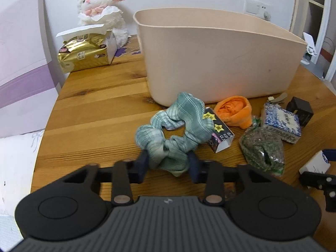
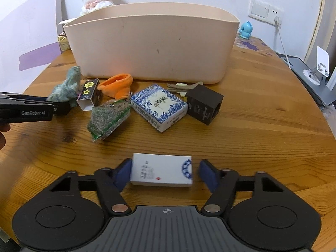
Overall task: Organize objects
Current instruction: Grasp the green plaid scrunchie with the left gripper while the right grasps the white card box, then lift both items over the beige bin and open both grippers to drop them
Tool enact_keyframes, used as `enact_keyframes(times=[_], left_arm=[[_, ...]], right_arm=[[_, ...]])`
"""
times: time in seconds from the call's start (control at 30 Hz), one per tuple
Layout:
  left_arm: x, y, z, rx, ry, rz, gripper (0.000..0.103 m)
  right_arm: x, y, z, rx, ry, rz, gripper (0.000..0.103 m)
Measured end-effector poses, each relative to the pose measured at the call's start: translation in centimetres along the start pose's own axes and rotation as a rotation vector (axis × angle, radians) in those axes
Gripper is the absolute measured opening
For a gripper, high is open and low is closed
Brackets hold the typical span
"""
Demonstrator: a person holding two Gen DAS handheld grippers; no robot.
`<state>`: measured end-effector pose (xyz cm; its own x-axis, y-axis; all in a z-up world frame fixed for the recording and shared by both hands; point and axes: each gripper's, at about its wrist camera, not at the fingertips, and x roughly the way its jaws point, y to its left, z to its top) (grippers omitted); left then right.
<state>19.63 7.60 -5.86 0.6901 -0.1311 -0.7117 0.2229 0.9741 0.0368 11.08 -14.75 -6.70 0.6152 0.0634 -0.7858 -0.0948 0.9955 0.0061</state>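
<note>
Nearest to us, between the blue pads of the right tool [image 2: 164,173]: one white box [image 2: 161,172], flat on the desk [image 2: 262,126] close to its near edge. The left pad touches its end; the right pad stands just apart, so the tool is partly open and not yet clamped. We judge the box light, stiff cardboard with smooth faces; best taken across its short ends, squarely.

Left tool [image 1: 168,163]: closed on a green checked scrunchie [image 1: 174,130]. Soft, very light, sure to squash and droop; a bunched fold is the place to pinch it.

Beige bin [image 2: 151,42]: toward the far edge, open-topped, its wall tall; we judge it the likely destination, and anything carried must clear the rim.

Loose before the bin, crowded together:
- black box with yellow stars [image 2: 89,96], touching the scrunchie
- orange cloth piece [image 2: 116,86], soft
- crinkly packet of green bits [image 2: 109,117], likely slippery
- blue-and-white patterned box [image 2: 159,106]
- black cube-like box [image 2: 203,105]
- small hair clips [image 2: 184,87], thin, hard to pinch

Far left corner: gold tissue pack [image 1: 84,52], white plush lamb [image 1: 103,6].
</note>
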Motion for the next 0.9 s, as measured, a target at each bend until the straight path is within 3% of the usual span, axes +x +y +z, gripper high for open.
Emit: enact_keyframes(times=[0.07,0.17,0.5,0.9], left_arm=[[0.0,-0.3,0.0,0.008,-0.003,0.005,0.023],[-0.1,-0.4,0.1,-0.001,0.002,0.013,0.014],[-1.9,-0.7,-0.3,-0.037,-0.016,0.015,0.009],[-9.3,-1.9,1.8,-0.031,-0.175,0.043,0.009]], right_arm=[[-0.1,-0.1,-0.1,-0.001,-0.003,0.005,0.055],[-0.2,-0.4,-0.2,0.002,-0.001,0.012,0.055],[-1.9,-2.4,-0.4,0.053,-0.043,0.019,0.055],[-7.5,-4.8,3.9,0.065,-0.248,0.039,0.055]])
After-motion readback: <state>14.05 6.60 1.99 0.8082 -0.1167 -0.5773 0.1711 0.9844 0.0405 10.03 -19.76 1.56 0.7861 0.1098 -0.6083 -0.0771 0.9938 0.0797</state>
